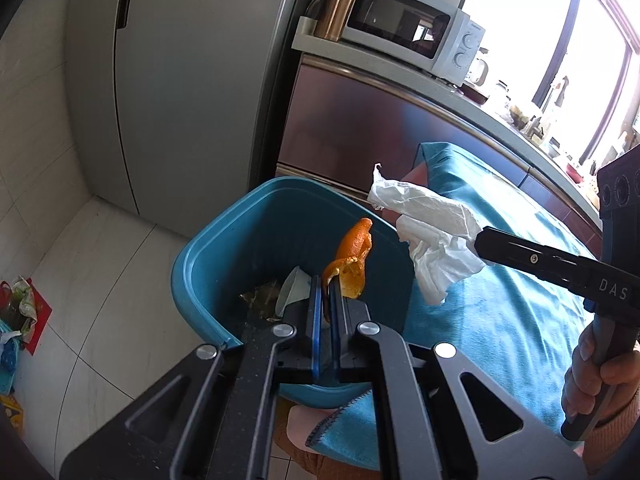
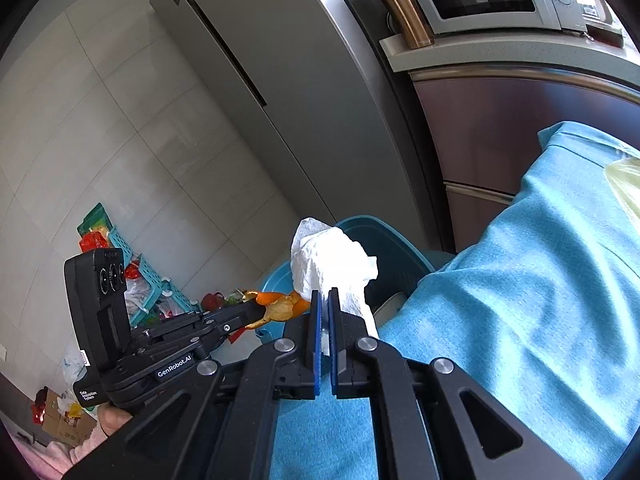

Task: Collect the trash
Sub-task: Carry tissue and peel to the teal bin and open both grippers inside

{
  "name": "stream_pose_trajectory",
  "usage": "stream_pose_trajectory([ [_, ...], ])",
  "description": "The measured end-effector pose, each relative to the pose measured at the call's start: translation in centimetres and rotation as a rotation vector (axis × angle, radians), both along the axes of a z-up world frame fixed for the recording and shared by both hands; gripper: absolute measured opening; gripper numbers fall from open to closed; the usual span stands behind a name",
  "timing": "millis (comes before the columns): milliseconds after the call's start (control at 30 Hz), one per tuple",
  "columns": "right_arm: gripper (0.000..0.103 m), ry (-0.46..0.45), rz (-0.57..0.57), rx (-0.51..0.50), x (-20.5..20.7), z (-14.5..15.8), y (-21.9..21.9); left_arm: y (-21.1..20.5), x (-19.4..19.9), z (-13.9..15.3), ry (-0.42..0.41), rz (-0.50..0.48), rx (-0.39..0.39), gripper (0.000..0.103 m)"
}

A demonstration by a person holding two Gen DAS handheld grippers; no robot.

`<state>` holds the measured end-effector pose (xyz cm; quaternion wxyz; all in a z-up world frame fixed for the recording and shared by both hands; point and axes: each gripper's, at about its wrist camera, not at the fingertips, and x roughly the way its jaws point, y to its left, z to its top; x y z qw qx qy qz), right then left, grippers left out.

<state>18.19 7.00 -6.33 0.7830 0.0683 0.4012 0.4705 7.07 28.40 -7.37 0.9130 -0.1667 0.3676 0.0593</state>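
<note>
while the left gripper [image 1: 328, 286] hangs over the open bin [image 1: 208, 256], its jaws are clenched on an orange peel [image 1: 354, 258], which sticks up from the tips above the bin's inside. in the left wrist view the floor [image 1: 80, 272] runs off toward 9 o'clock, where a heap of bags [image 1: 16, 308] lies against the wall. at 12 o'clock from the bin stands a fridge [image 1: 180, 80], and toward 1 o'clock a copper mug [image 1: 340, 4] and a microwave [image 1: 408, 24] sit on the tabletop [image 1: 440, 84]. scraps [image 1: 264, 296] lie at the bottom of the bin, beside a pale cup-like piece [image 1: 296, 288]; what they are cannot be told. at 3 o'clock from the peel the right gripper [image 1: 480, 242] comes in from the right edge, jaws clenched on a crumpled white tissue [image 1: 432, 240], held above a blue cloth [image 1: 500, 312] near the bin's right rim. a hand [image 1: 596, 380] grips that tool's handle at 4 o'clock.

in the right wrist view the left gripper [image 2: 256, 310] enters from 9 o'clock with the peel [image 2: 284, 306] just left of the tissue [image 2: 332, 264], peel and tissue close but whether touching is unclear. the right gripper [image 2: 325, 296] pinches the tissue's lower end, with the bin [image 2: 384, 240] behind it and the cloth [image 2: 520, 280] at 3 o'clock.
</note>
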Motion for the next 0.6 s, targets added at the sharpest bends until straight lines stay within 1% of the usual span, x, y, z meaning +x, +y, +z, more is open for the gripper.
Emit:
stream_pose_trajectory([
  [200,0.003,0.027,0.012,-0.031,0.3,-1.1,1.8,0.0,0.9,-1.0,0.016,0.005,0.001,0.004],
  [333,0.006,0.045,0.015,-0.050,0.6,-1.8,2.6,0.2,1.4,-1.7,0.029,0.011,-0.010,0.005],
  [533,0.007,0.066,0.005,-0.050,0.9,-2.2,2.4,0.4,2.6,-3.3,0.042,0.017,-0.052,0.011],
  [567,0.007,0.067,0.004,-0.050,0.9,-2.3,2.4,0.5,2.8,-3.6,0.046,0.018,-0.059,0.015],
  [600,0.007,0.067,0.002,-0.049,0.9,-2.3,2.3,0.5,3.0,-3.8,0.049,0.021,-0.062,0.016],
])
